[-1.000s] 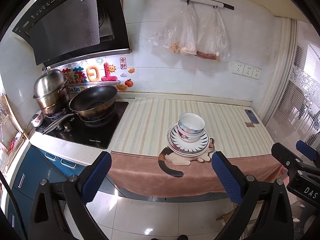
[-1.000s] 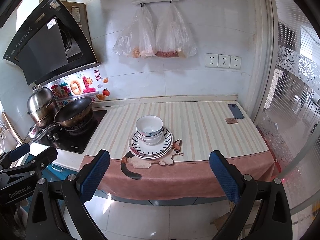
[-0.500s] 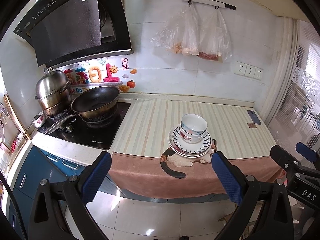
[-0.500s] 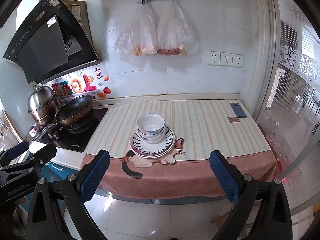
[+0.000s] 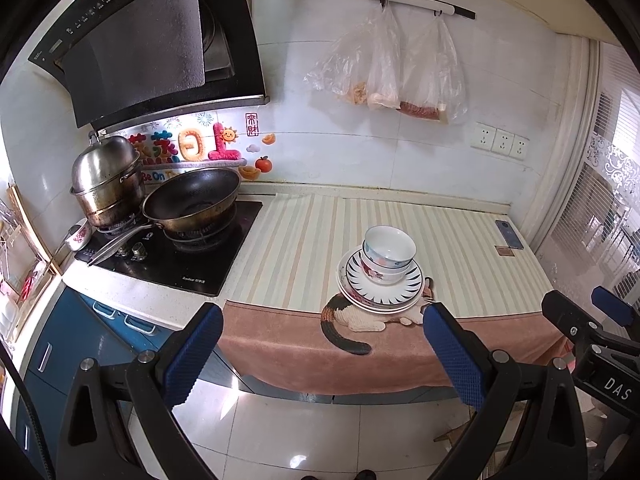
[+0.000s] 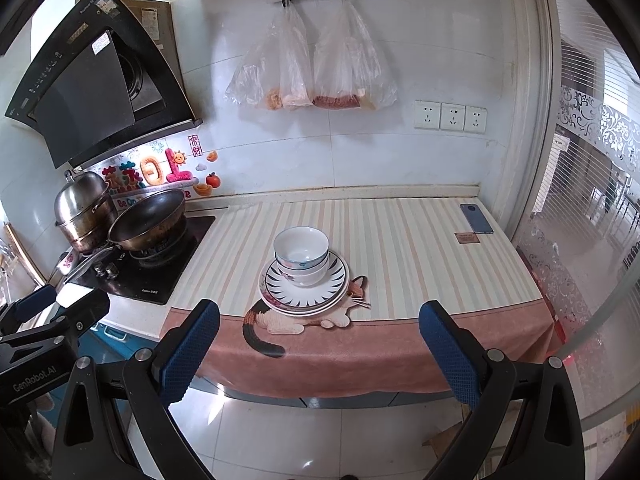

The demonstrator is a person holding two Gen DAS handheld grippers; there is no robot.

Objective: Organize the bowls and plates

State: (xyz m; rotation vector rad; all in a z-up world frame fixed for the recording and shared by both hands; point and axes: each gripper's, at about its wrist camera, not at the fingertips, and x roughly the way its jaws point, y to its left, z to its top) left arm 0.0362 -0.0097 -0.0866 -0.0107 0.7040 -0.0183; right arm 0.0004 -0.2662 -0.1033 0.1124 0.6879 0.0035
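Observation:
Two nested white bowls (image 5: 387, 254) (image 6: 302, 254) sit on a stack of patterned plates (image 5: 412, 286) (image 6: 334, 290), near the front of the striped counter on a cat-shaped mat (image 5: 352, 320) (image 6: 280, 322). My left gripper (image 5: 320, 350) is open and empty, held off the counter's front edge, well short of the stack. My right gripper (image 6: 318, 350) is open and empty, also in front of the counter. Each gripper shows at the edge of the other's view: the right one (image 5: 592, 332) and the left one (image 6: 48, 316).
A black hob (image 5: 176, 256) with a wok (image 5: 192, 204) and a steel steamer pot (image 5: 106, 180) stands at the left under a range hood (image 5: 152, 48). A phone (image 6: 476, 218) lies at the counter's far right. Plastic bags (image 6: 312, 64) hang on the wall. A pink cloth (image 6: 360, 352) drapes over the front edge.
Both grippers have drifted slightly; the stack sits a little more to the right and lower in the views. Nothing was taken hold of or moved.

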